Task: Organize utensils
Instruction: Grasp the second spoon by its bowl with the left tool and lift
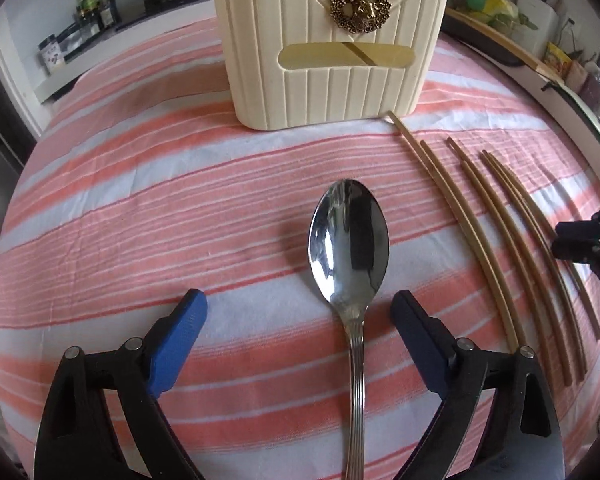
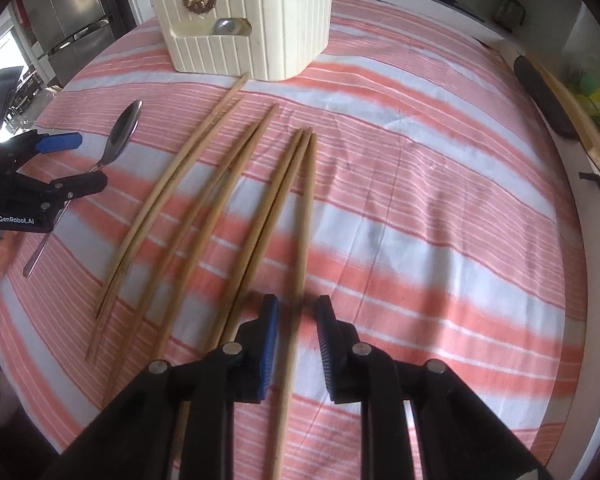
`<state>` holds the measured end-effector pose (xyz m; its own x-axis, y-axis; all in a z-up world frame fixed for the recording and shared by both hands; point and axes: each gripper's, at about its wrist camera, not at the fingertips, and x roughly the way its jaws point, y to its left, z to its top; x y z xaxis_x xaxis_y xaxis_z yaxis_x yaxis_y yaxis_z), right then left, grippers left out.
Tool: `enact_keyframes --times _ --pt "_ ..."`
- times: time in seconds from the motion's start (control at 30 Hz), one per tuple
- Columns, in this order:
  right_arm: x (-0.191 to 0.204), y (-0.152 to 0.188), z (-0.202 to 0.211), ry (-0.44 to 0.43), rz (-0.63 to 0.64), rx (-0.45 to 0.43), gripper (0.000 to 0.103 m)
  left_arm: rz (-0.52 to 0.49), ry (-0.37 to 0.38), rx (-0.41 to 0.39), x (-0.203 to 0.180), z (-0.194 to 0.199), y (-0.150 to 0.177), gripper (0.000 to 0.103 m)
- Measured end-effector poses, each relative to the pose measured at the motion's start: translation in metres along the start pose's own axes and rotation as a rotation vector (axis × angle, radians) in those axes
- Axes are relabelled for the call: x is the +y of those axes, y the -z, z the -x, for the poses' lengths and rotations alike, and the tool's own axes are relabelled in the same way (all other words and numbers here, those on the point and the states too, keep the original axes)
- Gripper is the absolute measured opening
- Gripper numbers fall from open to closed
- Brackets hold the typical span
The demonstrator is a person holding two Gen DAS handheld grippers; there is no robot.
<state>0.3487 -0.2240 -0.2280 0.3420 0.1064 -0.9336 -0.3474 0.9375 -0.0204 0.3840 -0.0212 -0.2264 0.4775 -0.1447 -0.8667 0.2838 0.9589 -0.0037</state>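
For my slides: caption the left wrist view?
Open left gripper straddles a spoon before the holder, chopsticks alongside.

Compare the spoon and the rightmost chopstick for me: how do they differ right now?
The spoon is shiny metal with a broad bowl; the chopstick is a plain, thin wooden stick. The spoon lies alone between the left gripper's wide-open fingers; the chopstick lies beside others, between the right gripper's narrowly parted fingers. Both lie flat on the striped cloth, ungripped, pointing toward the cream holder.

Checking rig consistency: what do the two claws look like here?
Both are black plastic scissor-like frames with silver pivot pins and ribbed blue pads: left claw, right claw. The left's body carries white "GenRobot.AI" lettering; a dark cable hangs beneath it.
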Motion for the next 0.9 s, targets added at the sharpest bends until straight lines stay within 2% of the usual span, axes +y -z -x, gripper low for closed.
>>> enact_keyframes --times 0.23,0.27,0.33,0.37,0.4,0.47,0.63,0.9 --pt "-0.011 -0.049 -0.022 -0.028 -0.006 0.009 0.020 0.002 -0.010 0.016 -0.009 -0.008 -0.014 0.087" --pt "-0.011 -0.054 -0.025 -0.029 -0.005 0.012 0.020 0.002 -0.010 0.015 -0.010 -0.008 -0.016 0.084" --pt "-0.012 -0.063 -0.030 -0.028 -0.007 0.014 0.018 0.002 -0.003 0.007 -0.011 -0.008 -0.018 0.077" --pt "-0.012 -0.068 -0.032 -0.019 -0.007 0.014 0.015 -0.003 -0.005 -0.003 -0.012 -0.007 -0.019 0.070" --pt "-0.013 -0.071 -0.034 -0.008 -0.009 0.014 0.007 -0.009 -0.001 -0.013 -0.012 -0.006 -0.019 0.057" --pt "-0.018 -0.075 -0.034 -0.018 -0.030 0.001 0.006 -0.015 0.015 -0.028 -0.013 -0.004 -0.023 0.042" --pt "-0.032 -0.071 -0.023 -0.061 -0.119 -0.091 0.006 0.004 0.033 -0.069 -0.007 0.009 -0.019 0.042" --pt "-0.039 -0.038 0.059 -0.086 -0.190 -0.321 0.006 0.033 0.085 -0.259 0.005 0.095 -0.002 0.042"
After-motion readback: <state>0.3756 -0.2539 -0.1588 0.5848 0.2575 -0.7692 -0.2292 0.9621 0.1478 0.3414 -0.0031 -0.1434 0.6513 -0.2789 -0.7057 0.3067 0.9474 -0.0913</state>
